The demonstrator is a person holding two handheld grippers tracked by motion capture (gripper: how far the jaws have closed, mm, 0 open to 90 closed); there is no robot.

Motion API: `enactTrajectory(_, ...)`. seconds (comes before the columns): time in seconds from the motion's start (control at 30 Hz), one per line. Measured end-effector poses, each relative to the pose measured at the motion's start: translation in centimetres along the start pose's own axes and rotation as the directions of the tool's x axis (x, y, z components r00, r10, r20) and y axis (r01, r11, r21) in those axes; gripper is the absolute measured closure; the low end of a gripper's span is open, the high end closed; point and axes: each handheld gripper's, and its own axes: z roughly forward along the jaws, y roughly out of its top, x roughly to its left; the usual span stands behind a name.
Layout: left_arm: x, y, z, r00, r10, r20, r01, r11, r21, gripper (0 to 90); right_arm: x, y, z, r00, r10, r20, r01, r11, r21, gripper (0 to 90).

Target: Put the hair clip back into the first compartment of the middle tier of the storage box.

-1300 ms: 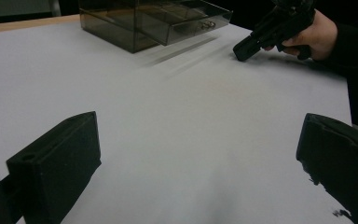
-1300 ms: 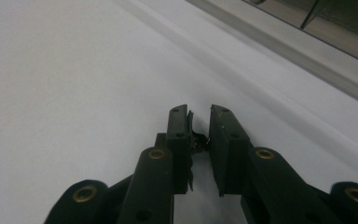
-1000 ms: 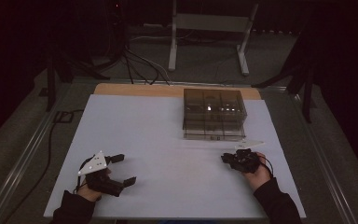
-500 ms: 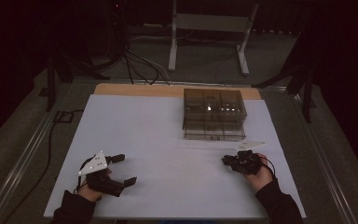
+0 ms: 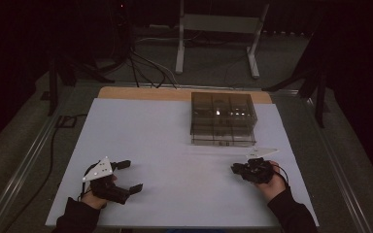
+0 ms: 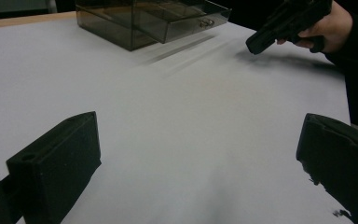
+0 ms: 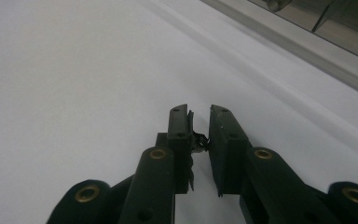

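Smoky, see-through plastic makes up the box [image 5: 223, 119] that stands at the far side of the white table [image 5: 165, 145], right of the middle. It is low and square-cornered, its top divided into several compartments; small pale things glint inside, too small to tell apart. In the left gripper view the box [image 6: 144, 21] shows a drawer-like front with a little ring pull, its walls brownish grey and glossy, a faint shadow stretching across the table towards the camera.

Both grippers rest near the person's edge of the table, well apart from each other and from the box. The left gripper [image 5: 119, 177] has its jaws spread wide with nothing between them, bare white table showing in the gap. The right gripper [image 5: 238, 169], just in front of the box's near right corner, has its jaws drawn close together, a narrow slit left between the pads; a bit of thin dark stuff sits in that slit, too small to identify.
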Motion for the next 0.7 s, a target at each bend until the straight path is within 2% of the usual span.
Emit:
enactTrajectory(0.33,0.0,0.0,0.1,1.0000,-0.002,-0.001,0.002,1.0000,0.002,0.7,0.8,0.6,-0.7,0.9997,-0.025,-0.007,0.025,1.000,0.000,78.7)
enactTrajectory(0.7,0.0,0.0,0.1,1.0000,-0.002,-0.003,0.002,1.0000,0.002,0.7,1.1,1.5,-1.6,0.9992,-0.038,-0.015,0.037,0.999,-0.013,78.7)
